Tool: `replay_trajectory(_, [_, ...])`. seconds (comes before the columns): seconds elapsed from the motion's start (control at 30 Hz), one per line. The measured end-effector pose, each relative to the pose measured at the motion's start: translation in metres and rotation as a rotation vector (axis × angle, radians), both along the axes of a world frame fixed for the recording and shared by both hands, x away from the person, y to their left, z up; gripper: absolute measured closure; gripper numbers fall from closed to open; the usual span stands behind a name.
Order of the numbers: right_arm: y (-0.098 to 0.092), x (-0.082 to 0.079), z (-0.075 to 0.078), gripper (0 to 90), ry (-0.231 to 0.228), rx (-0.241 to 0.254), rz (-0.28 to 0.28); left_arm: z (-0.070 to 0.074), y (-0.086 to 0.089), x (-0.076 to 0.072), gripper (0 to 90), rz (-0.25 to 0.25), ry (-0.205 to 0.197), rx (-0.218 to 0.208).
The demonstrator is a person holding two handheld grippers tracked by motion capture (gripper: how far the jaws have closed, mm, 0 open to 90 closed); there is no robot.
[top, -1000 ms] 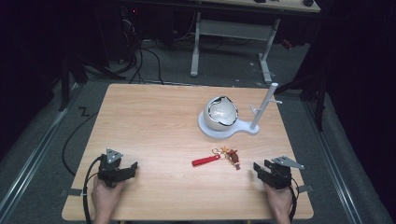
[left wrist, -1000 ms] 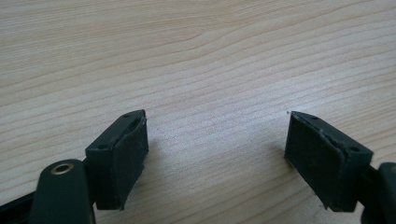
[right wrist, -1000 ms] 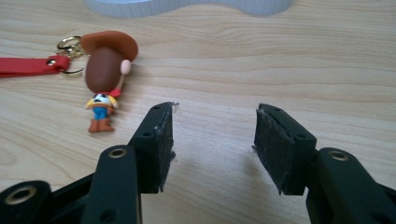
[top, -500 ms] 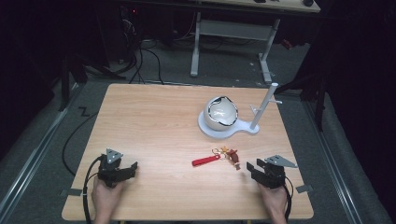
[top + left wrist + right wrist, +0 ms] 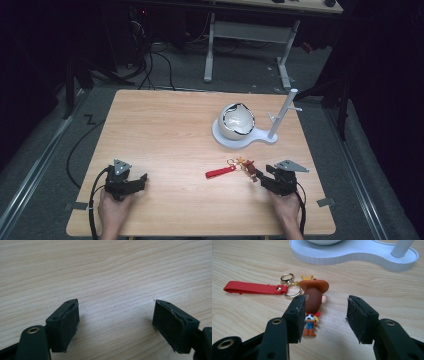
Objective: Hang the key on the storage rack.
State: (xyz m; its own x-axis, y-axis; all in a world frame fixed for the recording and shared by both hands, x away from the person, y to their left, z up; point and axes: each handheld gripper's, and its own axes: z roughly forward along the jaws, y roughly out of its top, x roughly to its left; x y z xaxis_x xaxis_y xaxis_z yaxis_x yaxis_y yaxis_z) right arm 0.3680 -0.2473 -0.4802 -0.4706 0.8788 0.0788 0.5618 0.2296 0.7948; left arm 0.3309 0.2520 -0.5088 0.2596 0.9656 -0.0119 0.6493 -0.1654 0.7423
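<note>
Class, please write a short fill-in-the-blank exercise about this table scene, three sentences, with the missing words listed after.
1. The small cowboy figure keychain has a strap coloured ____.
2. The jaws of the right gripper stand ____.
3. The white bowl sits on a stand coloured ____.

Missing words: red; open; white

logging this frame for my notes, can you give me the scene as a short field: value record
surface: wooden table
left gripper: open, on bare wood at the near left
right gripper: open, fingers beside the figure
keychain: cowboy figure lying flat, gold rings, red strap to its left
white stand: far right of the table, holds a white bowl and an upright post
held items: none
</note>
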Motion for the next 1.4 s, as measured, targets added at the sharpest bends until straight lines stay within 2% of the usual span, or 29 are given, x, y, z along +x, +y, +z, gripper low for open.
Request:
replay_trajectory(0.3, [0.009, 0.014, -0.002, 49.3, 0.019, 0.013, 0.009, 0.000, 0.000, 0.000, 21.9, 0.000, 0.000, 0.000])
replay_trajectory(0.43, [0.011, 0.019, -0.007, 48.6, 0.050, 0.025, 0.005, 0.000, 0.000, 0.000, 21.8, 0.000, 0.000, 0.000])
replay_trajectory(0.57, [0.013, 0.021, -0.009, 47.3, 0.056, 0.041, 0.005, 0.000, 0.000, 0.000, 21.8, 0.000, 0.000, 0.000])
replay_trajectory(0.97, [0.020, 0.027, -0.017, 45.8, 0.080, 0.033, 0.009, 0.000, 0.000, 0.000, 21.7, 0.000, 0.000, 0.001])
replay_trajectory(1.13, [0.021, 0.030, -0.020, 45.6, 0.094, 0.045, 0.013, 0.000, 0.000, 0.000, 21.7, 0.000, 0.000, 0.001])
replay_trajectory(1.33, [0.025, 0.030, -0.022, 50.4, 0.091, 0.026, 0.013, 0.000, 0.000, 0.000, 21.7, 0.000, 0.000, 0.001])
replay_trajectory(1.4, [0.028, 0.029, -0.022, 55.4, 0.084, 0.006, 0.026, 0.000, 0.000, 0.000, 21.7, 0.000, 0.000, 0.001])
